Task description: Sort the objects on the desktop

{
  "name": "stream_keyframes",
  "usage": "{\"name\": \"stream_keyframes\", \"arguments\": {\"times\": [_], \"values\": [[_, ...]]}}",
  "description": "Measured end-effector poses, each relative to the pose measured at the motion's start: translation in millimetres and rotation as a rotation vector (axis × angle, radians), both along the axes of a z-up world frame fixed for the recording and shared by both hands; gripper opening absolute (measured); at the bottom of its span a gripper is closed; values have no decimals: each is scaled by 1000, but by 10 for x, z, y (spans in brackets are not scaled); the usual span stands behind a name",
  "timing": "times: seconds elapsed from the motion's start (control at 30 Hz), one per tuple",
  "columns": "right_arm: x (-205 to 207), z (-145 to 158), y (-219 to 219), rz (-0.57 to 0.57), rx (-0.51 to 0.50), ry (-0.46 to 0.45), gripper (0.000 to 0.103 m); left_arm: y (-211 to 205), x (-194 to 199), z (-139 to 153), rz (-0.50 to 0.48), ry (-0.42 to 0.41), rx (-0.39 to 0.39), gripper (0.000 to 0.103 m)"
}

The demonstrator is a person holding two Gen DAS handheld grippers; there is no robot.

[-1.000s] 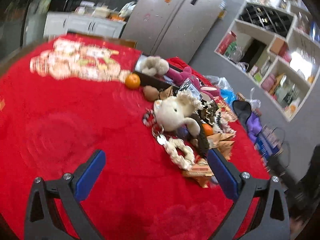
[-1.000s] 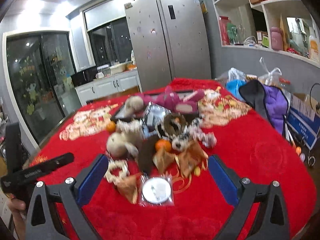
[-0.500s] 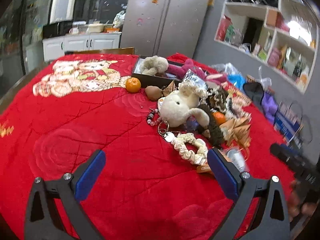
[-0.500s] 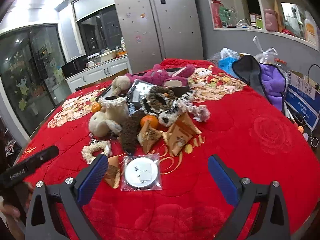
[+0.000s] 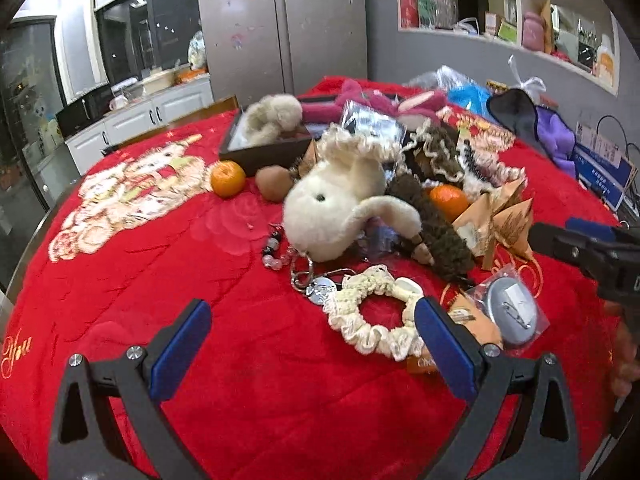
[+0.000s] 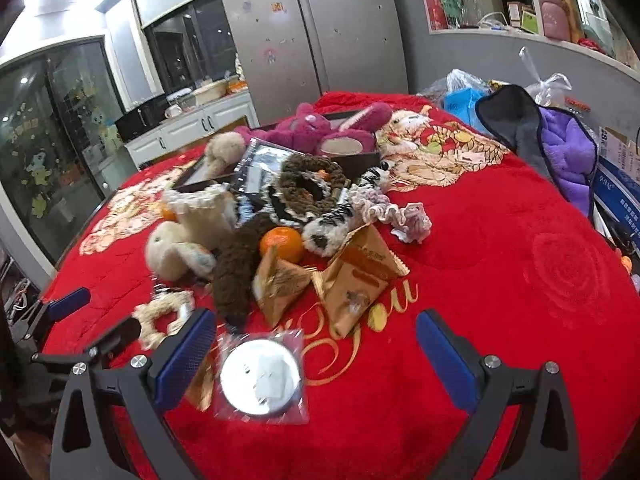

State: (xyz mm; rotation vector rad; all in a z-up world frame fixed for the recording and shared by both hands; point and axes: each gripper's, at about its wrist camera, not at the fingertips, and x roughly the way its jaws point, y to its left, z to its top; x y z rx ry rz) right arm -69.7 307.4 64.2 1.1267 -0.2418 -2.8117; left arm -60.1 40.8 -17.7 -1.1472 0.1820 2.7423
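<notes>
A heap of small things lies on the red cloth (image 5: 168,264): a white plush toy (image 5: 340,204), a cream scrunchie (image 5: 372,312), two oranges (image 5: 227,178) (image 6: 281,243), tan snack packets (image 6: 352,276), a bagged silver badge (image 6: 260,376), brown scrunchies (image 6: 308,184), and a dark box (image 5: 260,148) with plush toys. My left gripper (image 5: 312,348) is open and empty, its right finger beside the cream scrunchie. My right gripper (image 6: 316,352) is open and empty, over the badge.
A pink plush (image 6: 320,128) lies at the back of the heap. A purple and grey cloth (image 6: 560,144) and bags sit at the table's right edge. A fridge (image 6: 312,28) and shelves stand behind. The other gripper shows at the right of the left wrist view (image 5: 592,252).
Both grippers have moved in closer to the heap and lower. The left view has swung right to face the scrunchie; the badge now lies between my right fingers.
</notes>
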Motion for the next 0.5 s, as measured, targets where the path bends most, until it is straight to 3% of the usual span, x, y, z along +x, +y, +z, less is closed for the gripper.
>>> {"name": "stream_keyframes", "arguments": {"times": [0.27,0.37,0.5], "values": [[-381,-233,87,-54,-8,-77,102,-74,-220,-208,6,-119,97,102],[-452,-335,149,-59,-75,-95,103,-124,-275,-289,28,-169,120,102],[-476,-335,127,-72,-57,-101,103,-77,-274,-314,29,-171,87,103]]}}
